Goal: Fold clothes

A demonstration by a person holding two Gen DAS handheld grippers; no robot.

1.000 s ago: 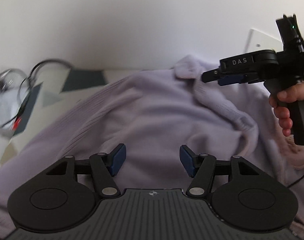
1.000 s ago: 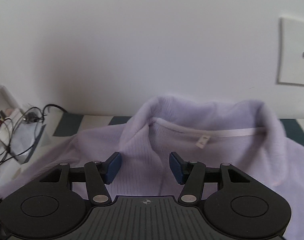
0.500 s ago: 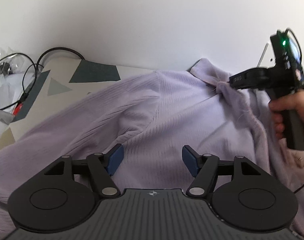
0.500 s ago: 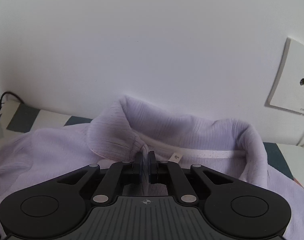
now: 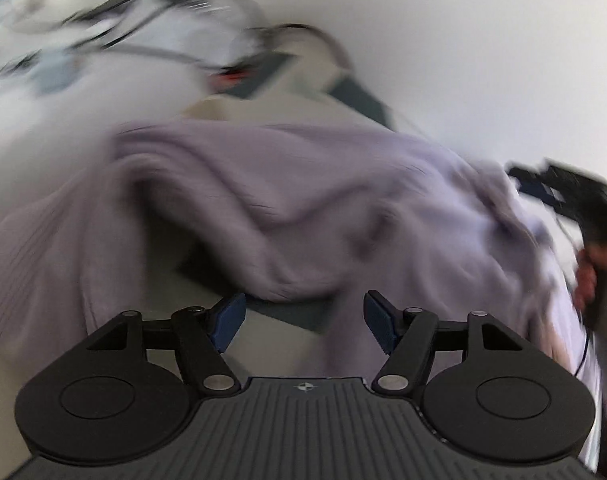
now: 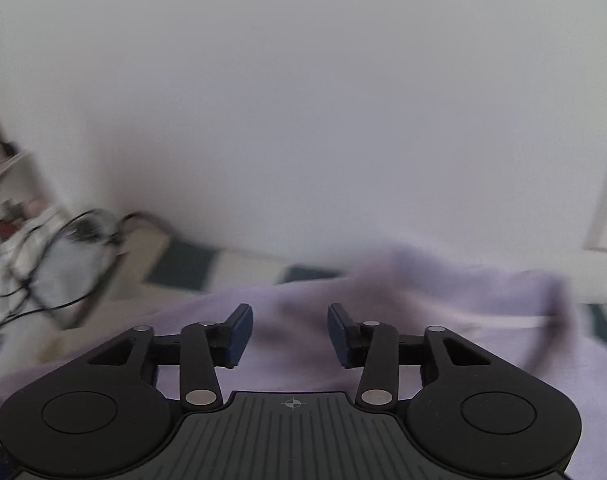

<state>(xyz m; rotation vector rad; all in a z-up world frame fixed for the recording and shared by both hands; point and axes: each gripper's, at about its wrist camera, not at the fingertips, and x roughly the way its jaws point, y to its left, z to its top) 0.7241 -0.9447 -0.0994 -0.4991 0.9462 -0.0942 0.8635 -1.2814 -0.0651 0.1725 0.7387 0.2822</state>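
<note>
Left gripper points steeply downward, blue-padded jaws spread wide with nothing pinched between its fingers. Right gripper, gripped by a hand around its handle, angles down, its jaws opening, with nothing clamped between the fingertips.

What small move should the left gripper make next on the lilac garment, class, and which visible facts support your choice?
Probably ease the left gripper forward onto the rumpled edge of the lilac garment just ahead and close on it. Its pads stand apart with nothing pinched; the cloth lies bunched, unfolded, on the patterned table. The right gripper, jaws opening, grips nothing either.
</note>
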